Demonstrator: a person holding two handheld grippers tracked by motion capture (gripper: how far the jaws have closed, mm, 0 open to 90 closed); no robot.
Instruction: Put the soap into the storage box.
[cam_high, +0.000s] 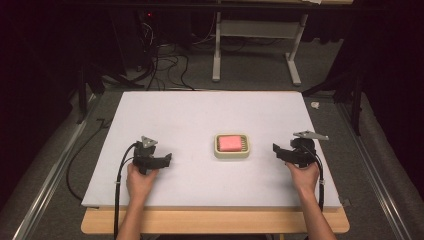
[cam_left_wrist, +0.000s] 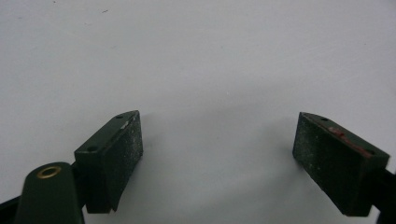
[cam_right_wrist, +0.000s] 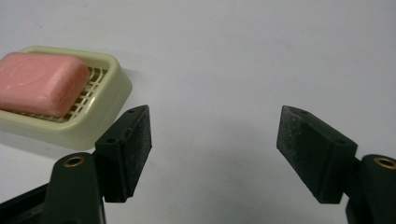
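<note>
Dark curtains and tangled cables ring a white-topped desk (cam_high: 200, 115) with a pale wooden front edge, and at its middle sits a cream plastic soap dish (cam_high: 232, 152) with a slatted floor, carrying a pink rectangular bar of soap (cam_high: 230, 143). Judging from this layout, the soap and its dish are the work in hand, and several things could go wrong. The bar looks smooth and rounded, so a pinch placed high on its curved sides may squeeze it out sideways. The dish looks light, so a claw that catches its rim on the way in may shove or tip it, and lifting the bar could drag the dish along if nothing steadies it. The right claw (cam_high: 278, 150) rests just off the dish's right side, apart from it, with its jaws spread wide and nothing between them; in the right gripper view the dish's rim (cam_right_wrist: 105, 109) lies just beyond the nearer jaw, so a careless advance would knock the dish rather than straddle it. The left claw (cam_high: 167, 159) sits farther from the dish on its left side, also spread wide and holding nothing; the left gripper view shows bare desk surface (cam_left_wrist: 210, 70) between and beyond its jaws. Both claws are released and touch neither soap nor dish.
</note>
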